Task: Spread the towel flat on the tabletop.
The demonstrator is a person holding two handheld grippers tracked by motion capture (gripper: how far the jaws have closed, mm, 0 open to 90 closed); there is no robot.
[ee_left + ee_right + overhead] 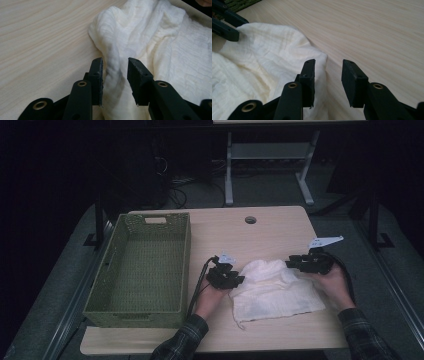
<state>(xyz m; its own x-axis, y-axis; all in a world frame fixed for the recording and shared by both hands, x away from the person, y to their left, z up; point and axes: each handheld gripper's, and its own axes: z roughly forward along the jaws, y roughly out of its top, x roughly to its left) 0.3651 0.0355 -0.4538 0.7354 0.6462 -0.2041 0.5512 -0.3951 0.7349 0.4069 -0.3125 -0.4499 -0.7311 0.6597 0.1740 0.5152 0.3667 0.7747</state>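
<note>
here the left gripper straddles the cloth ridge unclenched; right gripper parted at its edge

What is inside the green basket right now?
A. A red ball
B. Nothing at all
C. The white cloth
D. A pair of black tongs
B: in the high view the green basket shows a bare woven bottom, while the white cloth lies beside it on the table, between the left tongs and the right tongs.
</note>
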